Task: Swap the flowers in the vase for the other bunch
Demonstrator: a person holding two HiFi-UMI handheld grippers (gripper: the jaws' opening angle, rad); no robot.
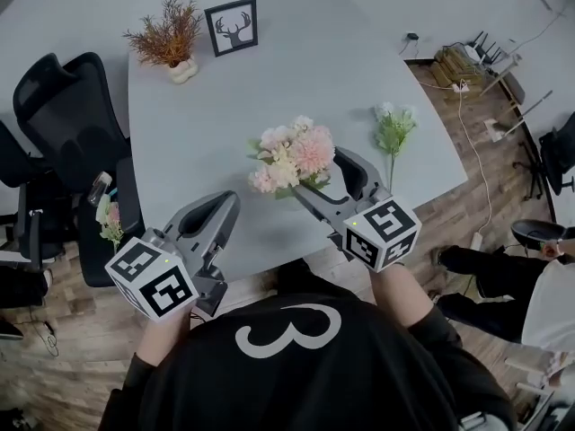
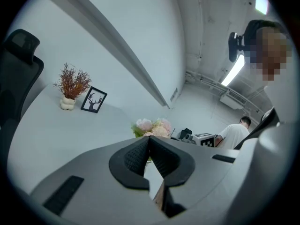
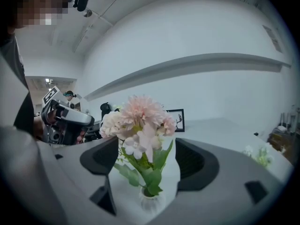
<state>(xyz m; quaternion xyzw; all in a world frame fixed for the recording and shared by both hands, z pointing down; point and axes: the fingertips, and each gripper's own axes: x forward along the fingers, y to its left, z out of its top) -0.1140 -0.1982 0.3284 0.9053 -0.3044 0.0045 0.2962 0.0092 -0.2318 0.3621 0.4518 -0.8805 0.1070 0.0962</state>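
My right gripper (image 3: 149,162), lower centre, stands wide open astride the pink-and-cream bouquet (image 3: 140,118). I should grip its stems low, above the small pale vase (image 3: 150,201). My left gripper (image 2: 149,146) is closed, empty.

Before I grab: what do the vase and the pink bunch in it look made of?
The vase: small, pale, translucent, so probably glass, possibly clear plastic. The pink bunch: likely artificial, fabric petals and plastic leaves, judging by matte, even colours and stiff shapes; not certain.

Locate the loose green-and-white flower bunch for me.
In the head view the green-and-white flower bunch lies on the pale grey table, just right of the pink-and-cream bouquet.
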